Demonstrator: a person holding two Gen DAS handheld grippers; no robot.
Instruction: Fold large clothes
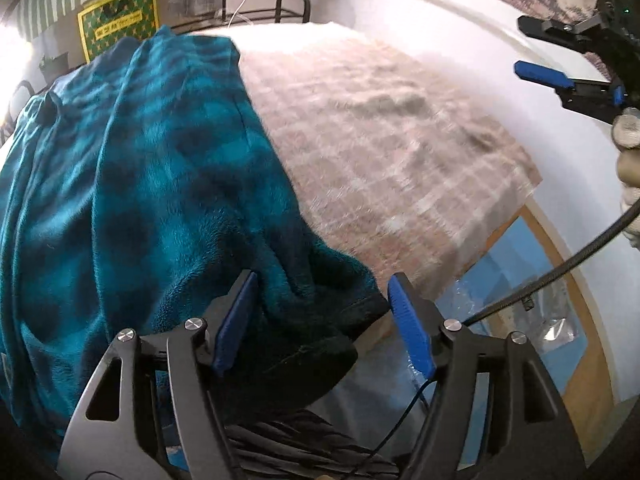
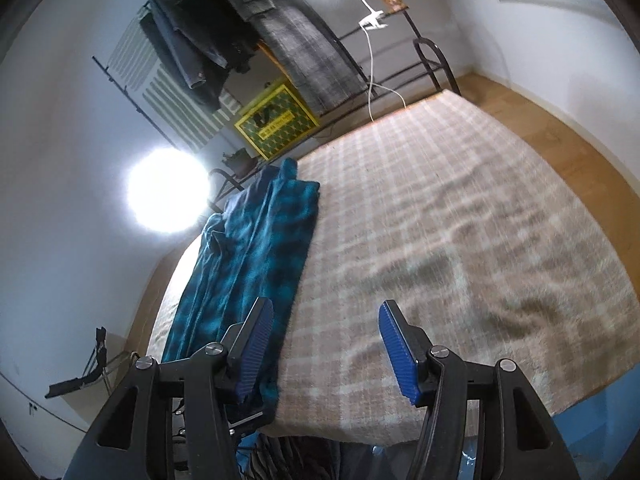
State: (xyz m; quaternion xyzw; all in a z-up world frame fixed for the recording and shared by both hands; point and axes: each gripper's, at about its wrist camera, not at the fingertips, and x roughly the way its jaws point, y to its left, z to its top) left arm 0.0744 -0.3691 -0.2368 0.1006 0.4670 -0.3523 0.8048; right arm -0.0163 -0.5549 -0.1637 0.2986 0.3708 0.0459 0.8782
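The teal plaid fleece garment (image 1: 132,168) lies as a long folded strip along the side of the plaid bed cover (image 1: 380,132), filling the nine o'clock half of the left wrist view and running from seven toward eleven o'clock in the right wrist view (image 2: 248,256). The left gripper (image 1: 322,320) stands spread, its blue pads apart with the garment's dark hem bunched between them but not pinched. The right gripper (image 2: 326,350) is likewise spread, holding nothing, one pad over the garment's near end and the other over bare cover. The likely trouble: the loose hem hangs off the bed edge at six o'clock, so the fleece could slide or the fold slump open; a grab there may catch one layer only. Motion blur smears the cover's weave, glare from two lamps washes out the wall, and whatever lies under the bed edge is hard to make out.
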